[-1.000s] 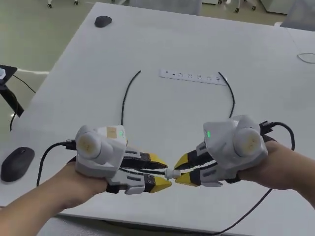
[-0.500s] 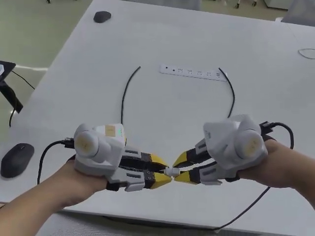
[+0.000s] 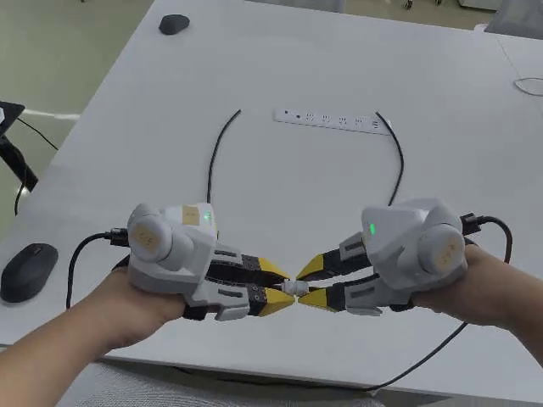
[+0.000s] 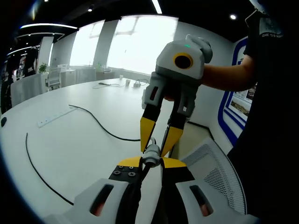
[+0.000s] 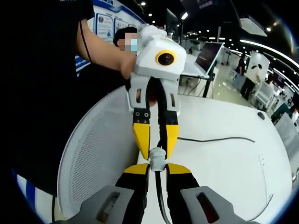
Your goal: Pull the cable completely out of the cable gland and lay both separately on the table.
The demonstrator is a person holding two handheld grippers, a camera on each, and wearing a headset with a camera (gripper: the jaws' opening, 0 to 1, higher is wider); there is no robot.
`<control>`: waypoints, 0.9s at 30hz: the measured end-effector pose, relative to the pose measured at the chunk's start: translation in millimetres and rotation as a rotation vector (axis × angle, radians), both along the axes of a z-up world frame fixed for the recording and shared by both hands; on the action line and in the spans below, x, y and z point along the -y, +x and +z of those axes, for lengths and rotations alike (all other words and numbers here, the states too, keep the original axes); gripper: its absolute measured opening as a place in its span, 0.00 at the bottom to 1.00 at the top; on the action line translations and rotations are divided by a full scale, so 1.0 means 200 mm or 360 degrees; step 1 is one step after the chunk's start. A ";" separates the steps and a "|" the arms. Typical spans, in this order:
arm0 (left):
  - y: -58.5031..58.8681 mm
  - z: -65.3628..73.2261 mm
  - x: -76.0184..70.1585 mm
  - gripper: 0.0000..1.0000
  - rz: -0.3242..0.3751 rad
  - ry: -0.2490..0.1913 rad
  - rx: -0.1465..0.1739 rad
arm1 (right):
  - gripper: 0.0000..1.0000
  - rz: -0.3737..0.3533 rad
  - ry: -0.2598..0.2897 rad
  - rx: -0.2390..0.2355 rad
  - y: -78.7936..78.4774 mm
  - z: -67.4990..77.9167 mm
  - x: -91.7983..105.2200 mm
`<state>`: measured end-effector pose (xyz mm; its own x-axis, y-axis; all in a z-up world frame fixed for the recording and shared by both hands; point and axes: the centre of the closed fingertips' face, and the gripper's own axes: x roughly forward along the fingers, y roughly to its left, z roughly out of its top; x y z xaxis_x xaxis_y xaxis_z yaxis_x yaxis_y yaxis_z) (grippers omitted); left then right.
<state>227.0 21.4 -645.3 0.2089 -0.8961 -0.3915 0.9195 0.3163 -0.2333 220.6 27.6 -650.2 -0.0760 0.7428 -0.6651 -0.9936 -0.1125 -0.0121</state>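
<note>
Over the table's near edge, my two grippers meet tip to tip. The small white cable gland sits between them. My left gripper is shut on the gland, with its yellow tips on either side. My right gripper faces it and is shut on the thin black cable, which runs from the gland back between its jaws. In the left gripper view that cable passes up between the right gripper's fingers. How far the cable sits inside the gland is hidden.
A long black cable and a second one lie on the table by a white power strip. One mouse rests at the left edge and another at the far end. A mesh chair stands beside the table.
The view has shifted a little. Both grippers remain tip to tip on the gland, and the right one has moved slightly to the right.
</note>
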 end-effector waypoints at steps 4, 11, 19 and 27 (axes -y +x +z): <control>-0.01 -0.01 0.01 0.15 -0.0057 0.0058 0.0059 | 0.12 -0.0093 0.0061 -0.0116 0.01 0.02 0.01; 0.00 0.01 0.01 0.15 -0.0069 0.0059 0.0095 | 0.17 -0.0367 0.0236 -0.0573 0.04 0.05 0.04; -0.01 0.04 0.01 0.15 -0.0112 0.0086 0.0155 | 0.13 -0.0489 0.0372 -0.0960 0.04 0.07 0.04; -0.02 0.04 0.02 0.15 -0.0133 0.0096 0.0160 | 0.12 -0.0427 0.0351 -0.1060 0.01 0.06 0.03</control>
<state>224.0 18.0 -637.1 0.1755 -0.8875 -0.4262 0.9611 0.2483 -0.1213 221.9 20.9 -637.7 -0.2079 0.9033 -0.3752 -0.7917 0.0699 0.6069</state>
